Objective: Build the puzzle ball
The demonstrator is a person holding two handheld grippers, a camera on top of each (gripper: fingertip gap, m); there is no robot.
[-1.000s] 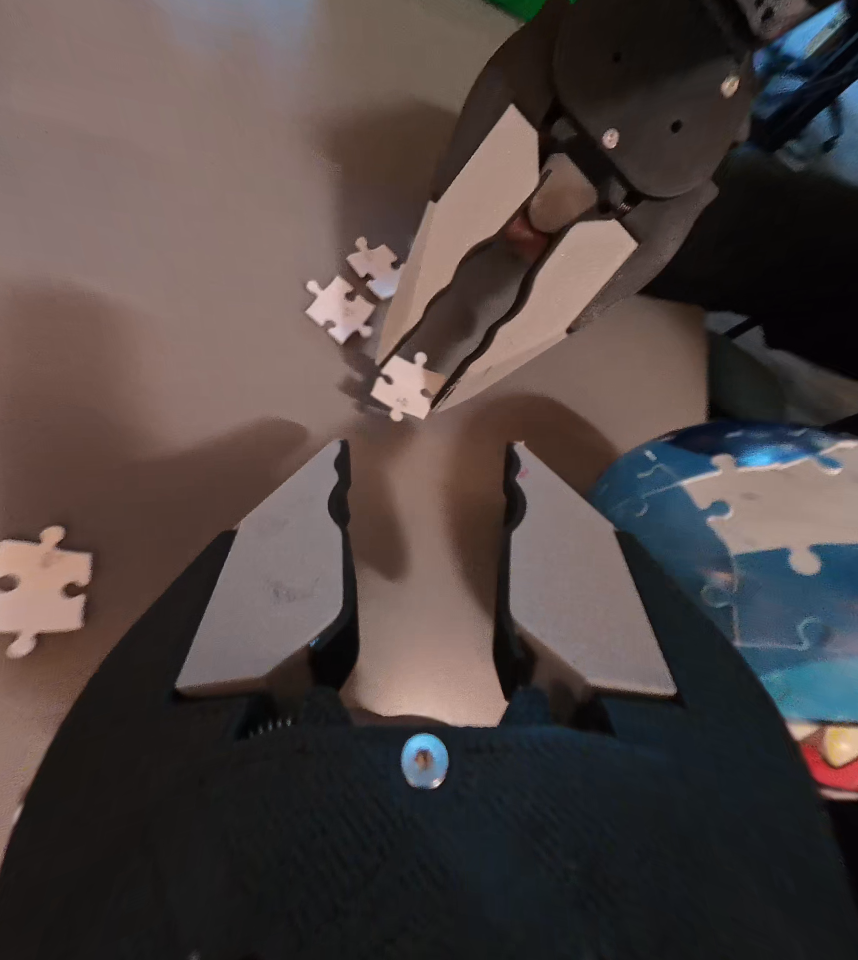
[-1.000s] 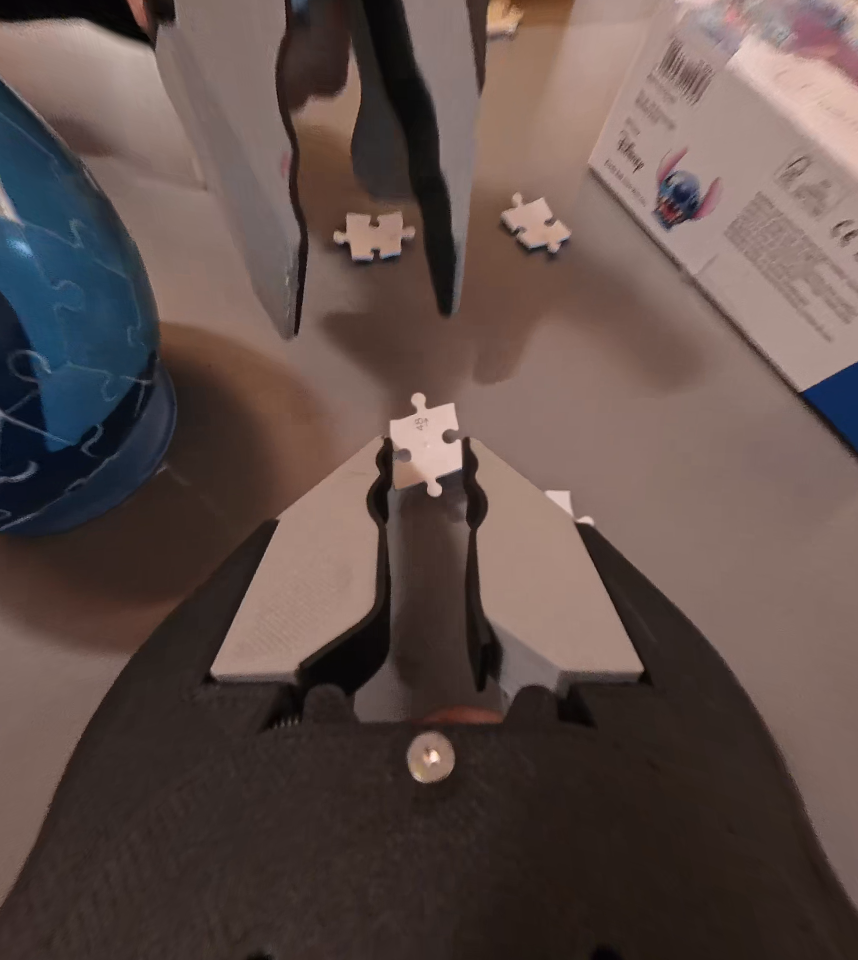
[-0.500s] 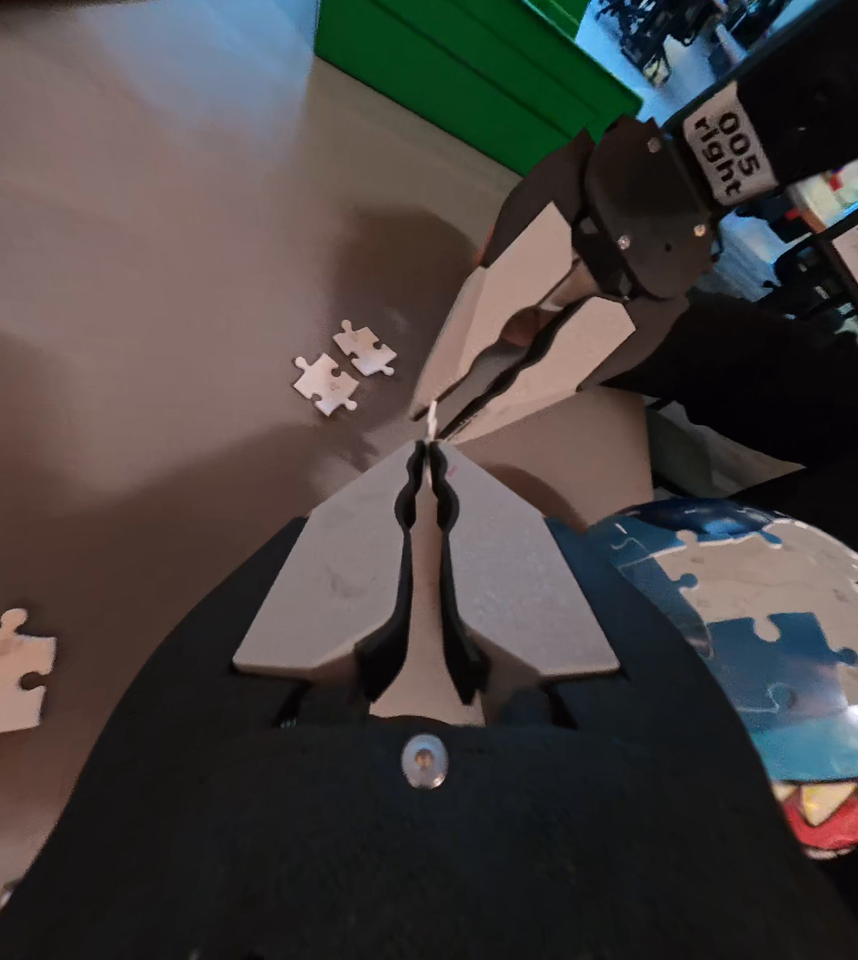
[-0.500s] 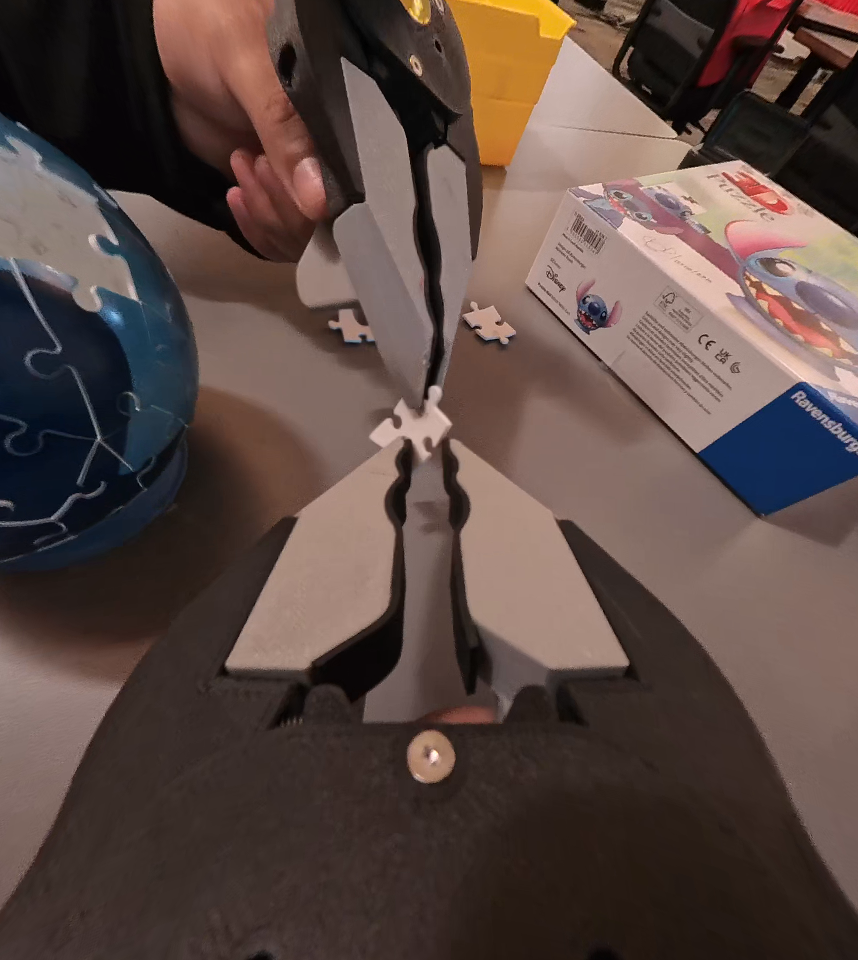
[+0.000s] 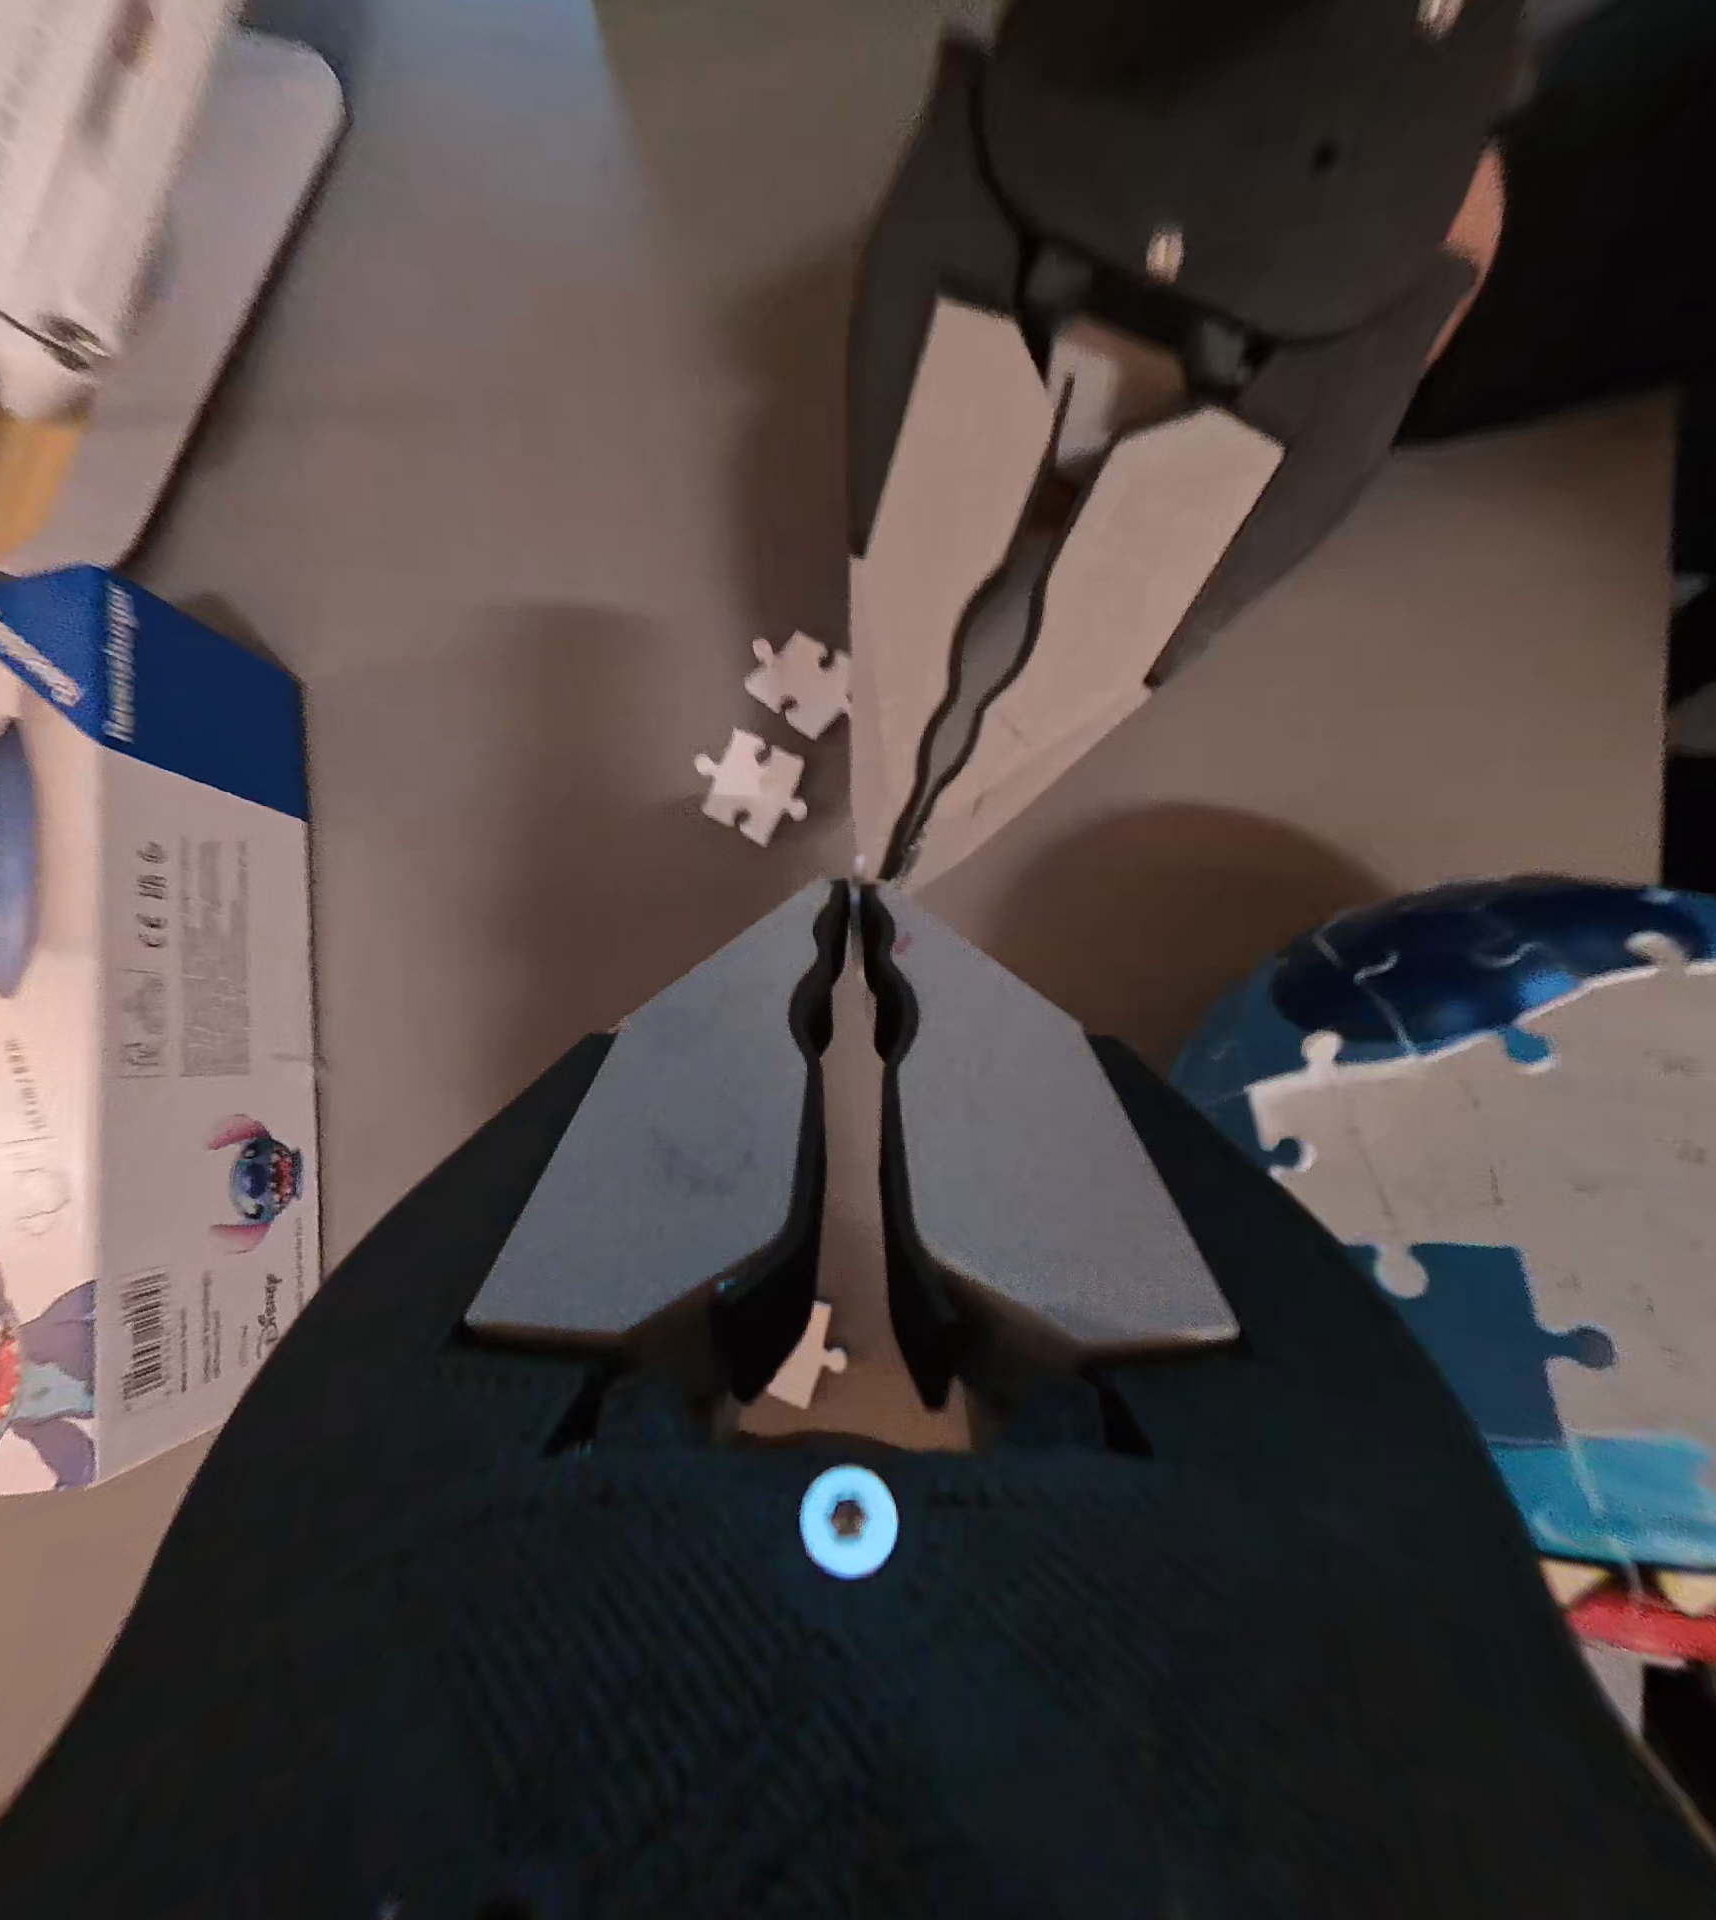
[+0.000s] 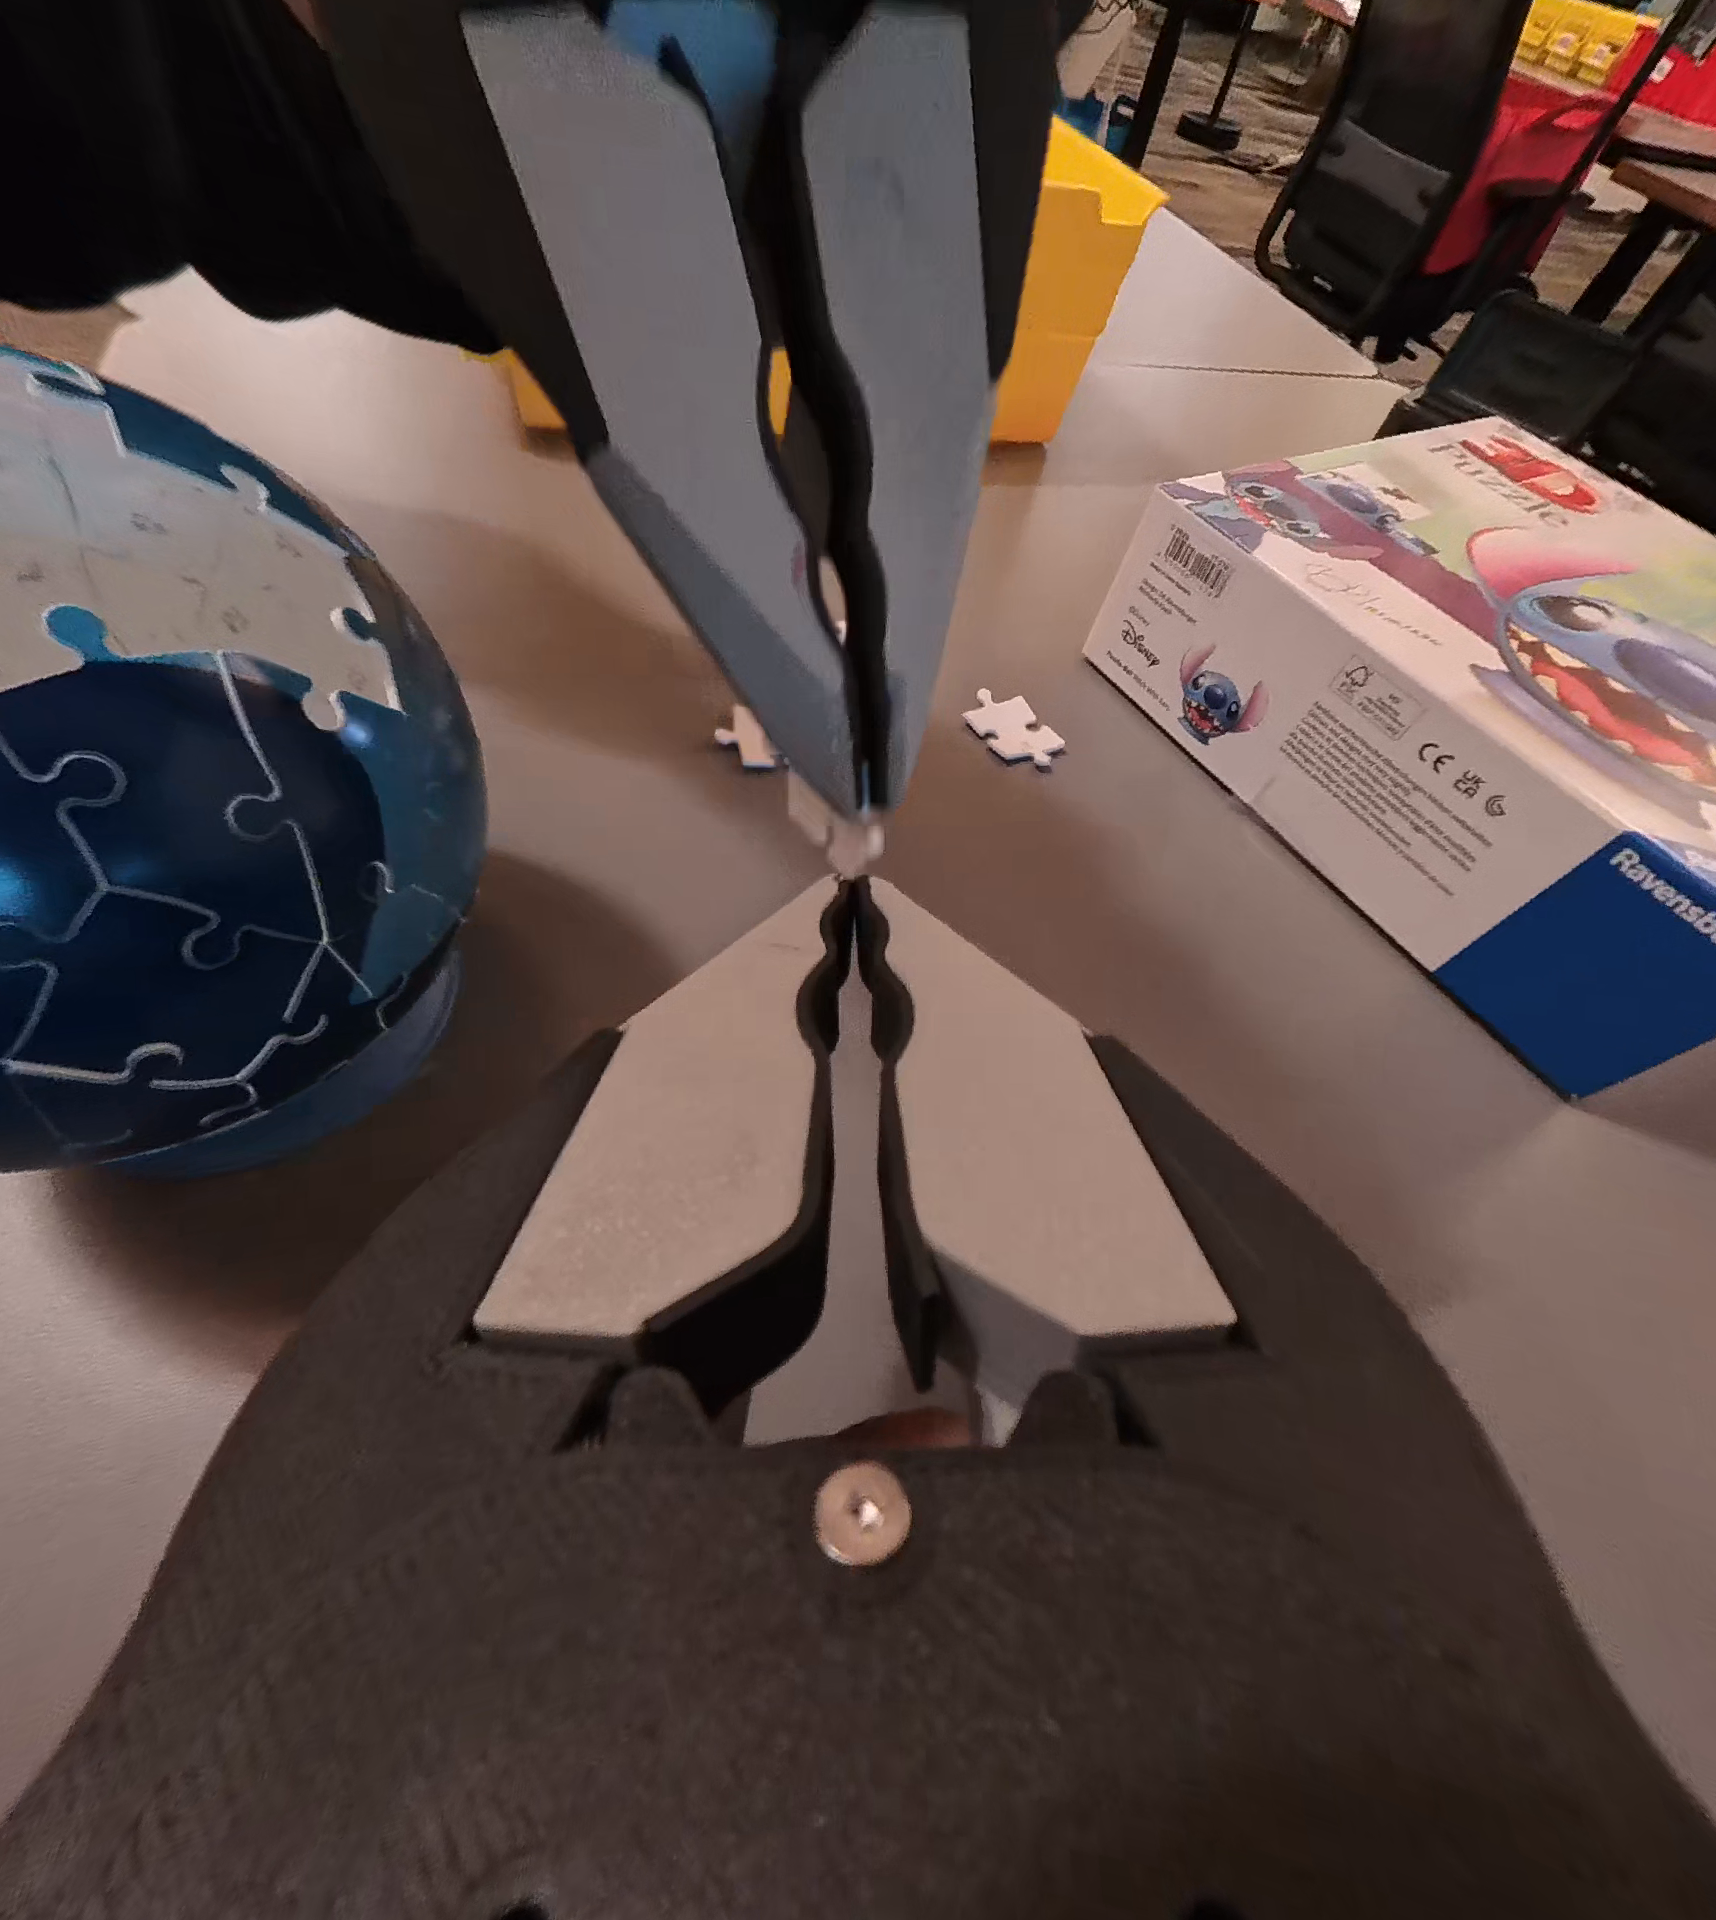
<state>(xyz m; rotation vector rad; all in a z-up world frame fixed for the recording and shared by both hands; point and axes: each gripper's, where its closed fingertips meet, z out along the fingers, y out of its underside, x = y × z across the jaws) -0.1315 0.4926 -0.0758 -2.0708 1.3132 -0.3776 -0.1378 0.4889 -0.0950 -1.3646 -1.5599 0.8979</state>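
So the handoff's done: the piece (image 6: 849, 840) has gone from the right claw (image 6: 849, 883), now pinched together on nothing, to the left claw (image 5: 852, 888), clamped on it tip to tip. Next stop is the ball (image 6: 158, 831), near left, still missing pieces.

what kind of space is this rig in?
Looks like a shared workshop or lab room, not a home: grey work table, yellow storage bin, black chairs and a red-covered table behind. Puzzle box sits on the table.
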